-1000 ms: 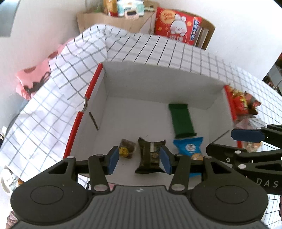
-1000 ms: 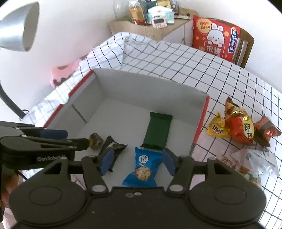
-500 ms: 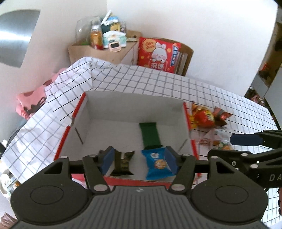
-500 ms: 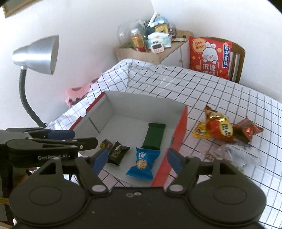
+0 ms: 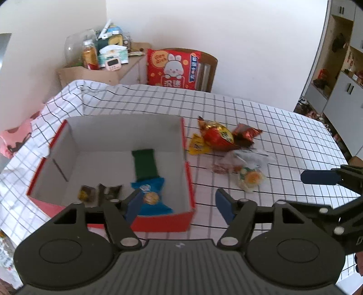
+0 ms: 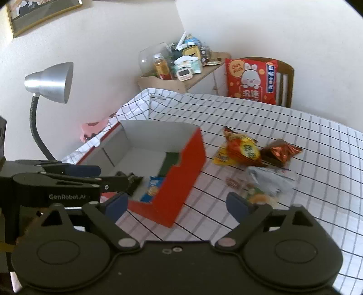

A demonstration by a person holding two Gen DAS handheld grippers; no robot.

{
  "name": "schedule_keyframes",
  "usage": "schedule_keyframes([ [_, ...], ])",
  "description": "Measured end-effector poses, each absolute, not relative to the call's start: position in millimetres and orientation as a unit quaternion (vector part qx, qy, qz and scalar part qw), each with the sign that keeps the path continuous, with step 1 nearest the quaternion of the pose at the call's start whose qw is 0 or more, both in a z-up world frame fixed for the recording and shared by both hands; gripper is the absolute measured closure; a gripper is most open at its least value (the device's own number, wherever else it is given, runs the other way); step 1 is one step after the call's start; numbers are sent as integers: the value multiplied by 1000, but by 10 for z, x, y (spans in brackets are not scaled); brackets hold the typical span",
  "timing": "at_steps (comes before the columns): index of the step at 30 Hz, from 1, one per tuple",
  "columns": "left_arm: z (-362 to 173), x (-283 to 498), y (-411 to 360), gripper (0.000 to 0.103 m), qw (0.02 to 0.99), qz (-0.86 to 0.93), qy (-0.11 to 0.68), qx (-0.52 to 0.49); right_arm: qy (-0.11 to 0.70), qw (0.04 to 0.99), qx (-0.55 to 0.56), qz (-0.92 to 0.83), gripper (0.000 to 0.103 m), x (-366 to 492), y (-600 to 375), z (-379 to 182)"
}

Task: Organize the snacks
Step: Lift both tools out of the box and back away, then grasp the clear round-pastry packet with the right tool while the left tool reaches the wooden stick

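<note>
Hovering near red box [image 5: 163, 223] | left claw [image 5: 178, 203] spread wide, empty | right claw [image 6: 174, 203] spread wide, empty

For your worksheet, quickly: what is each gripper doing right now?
Left gripper: open, holding nothing.
Right gripper: open, holding nothing.

Ahead of me a checked cloth [image 5: 226, 109] is covering the counter, and behind it a red rabbit cushion [image 5: 173, 68] is leaning upright against the back of a wooden chair [image 5: 209, 68]. To the left of the chair a low wooden cabinet [image 6: 199, 78] is carrying a clutter of things: a clear glass bowl [image 6: 150, 57], an orange-capped bottle [image 5: 89, 55] and a small white timer [image 6: 183, 73]. On my far left a silver gooseneck lamp [image 6: 51, 82] is bending over the counter's edge, a framed picture [image 6: 38, 14] is hanging on the wall above it, and something pink [image 5: 13, 140] is showing past the cloth.
</note>
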State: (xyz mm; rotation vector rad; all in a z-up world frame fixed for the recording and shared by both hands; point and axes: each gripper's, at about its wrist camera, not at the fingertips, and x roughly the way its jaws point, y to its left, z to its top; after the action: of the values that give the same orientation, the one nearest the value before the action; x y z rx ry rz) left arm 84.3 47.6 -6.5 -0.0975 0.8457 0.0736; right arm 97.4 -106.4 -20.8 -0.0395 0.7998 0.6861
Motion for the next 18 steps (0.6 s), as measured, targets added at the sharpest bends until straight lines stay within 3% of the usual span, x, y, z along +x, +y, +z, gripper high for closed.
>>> schedule_keyframes([
  [14,-461,1076,-152,30,891,16,451,-49,396,855,-94,321,5,918,-1650,-611],
  [18,-617,1251,-249,30,873,11,483,-60,424,833,-117,336,10,903,-1642,-841],
])
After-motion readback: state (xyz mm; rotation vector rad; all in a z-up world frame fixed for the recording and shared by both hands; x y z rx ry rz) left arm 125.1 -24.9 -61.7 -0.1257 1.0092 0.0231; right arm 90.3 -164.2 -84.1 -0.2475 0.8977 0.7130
